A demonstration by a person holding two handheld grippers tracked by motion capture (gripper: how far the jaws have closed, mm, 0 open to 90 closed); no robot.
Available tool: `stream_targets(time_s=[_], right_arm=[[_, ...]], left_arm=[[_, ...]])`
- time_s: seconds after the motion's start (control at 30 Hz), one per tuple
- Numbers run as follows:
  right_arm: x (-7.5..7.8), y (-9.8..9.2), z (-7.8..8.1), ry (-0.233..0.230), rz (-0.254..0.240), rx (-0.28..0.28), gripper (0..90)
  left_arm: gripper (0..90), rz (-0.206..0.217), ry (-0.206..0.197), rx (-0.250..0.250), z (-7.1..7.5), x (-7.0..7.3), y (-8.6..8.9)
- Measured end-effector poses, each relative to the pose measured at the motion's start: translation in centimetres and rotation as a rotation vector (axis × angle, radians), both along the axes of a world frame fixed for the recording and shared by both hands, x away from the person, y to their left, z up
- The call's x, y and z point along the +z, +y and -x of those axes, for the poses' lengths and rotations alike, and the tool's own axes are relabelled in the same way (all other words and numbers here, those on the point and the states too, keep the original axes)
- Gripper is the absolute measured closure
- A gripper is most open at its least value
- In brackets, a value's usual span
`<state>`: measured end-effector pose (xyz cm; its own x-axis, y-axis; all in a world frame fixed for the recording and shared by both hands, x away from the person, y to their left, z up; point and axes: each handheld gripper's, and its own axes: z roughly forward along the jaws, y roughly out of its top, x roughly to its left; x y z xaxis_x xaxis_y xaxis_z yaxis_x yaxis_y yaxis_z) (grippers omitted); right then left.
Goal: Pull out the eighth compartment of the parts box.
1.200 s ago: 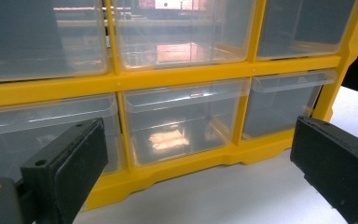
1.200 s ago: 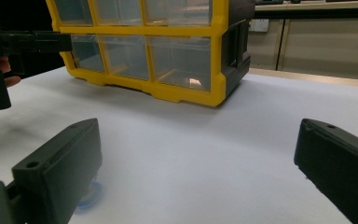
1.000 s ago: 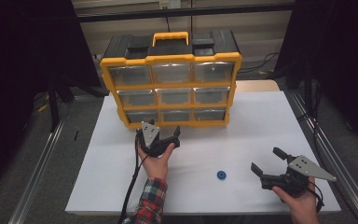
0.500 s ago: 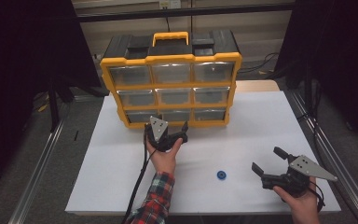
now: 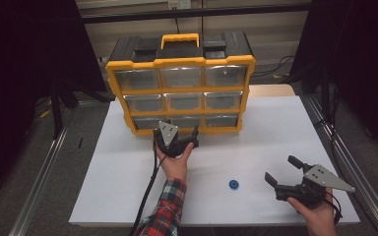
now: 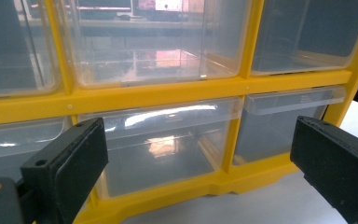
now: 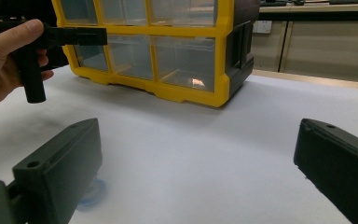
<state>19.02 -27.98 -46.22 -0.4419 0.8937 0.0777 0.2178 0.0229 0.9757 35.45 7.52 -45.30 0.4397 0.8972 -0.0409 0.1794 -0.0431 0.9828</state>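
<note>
A yellow and black drawer organizer with clear drawers stands at the back of the white table. My left gripper is open just in front of its bottom row. In the left gripper view the jaws stand wide apart, framing the bottom middle drawer, with nothing between them. My right gripper is open near the front right of the table and holds nothing. A small blue disc lies on the table to its left. In the right gripper view the disc shows partly behind the left jaw.
The organizer has a yellow carry handle on top. Metal rails run along both sides of the table. The right gripper view shows the hand holding the left gripper beside the organizer. Dark curtains flank the scene.
My left gripper has moved forward and to the right, closer to the organizer's bottom row. The right gripper and the blue disc have stayed in place.
</note>
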Motion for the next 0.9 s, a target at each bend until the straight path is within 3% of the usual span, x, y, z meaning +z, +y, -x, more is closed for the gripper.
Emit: stream_targets(time_s=[0.07,0.17,0.47,0.57,0.9], right_arm=[[0.0,0.0,0.0,-0.001,0.001,0.004,0.4],[0.0,0.0,0.0,0.003,-0.001,0.002,0.4],[0.0,-0.1,0.0,0.002,-0.007,0.000,0.4],[0.0,-0.1,0.0,0.004,-0.008,0.002,0.5],[-0.1,-0.2,0.0,0.003,-0.007,-0.011,0.4]], left_arm=[[3.4,-0.018,-0.005,0.008,-0.1,0.2,-0.1],[3.4,-0.004,-0.006,0.022,-0.3,0.2,-0.2],[4.2,-0.037,-0.006,0.052,-1.1,0.0,-1.0],[4.5,-0.030,-0.003,0.055,-1.4,-0.4,-1.1],[5.2,-0.054,-0.029,0.084,-1.9,-0.9,-1.1]])
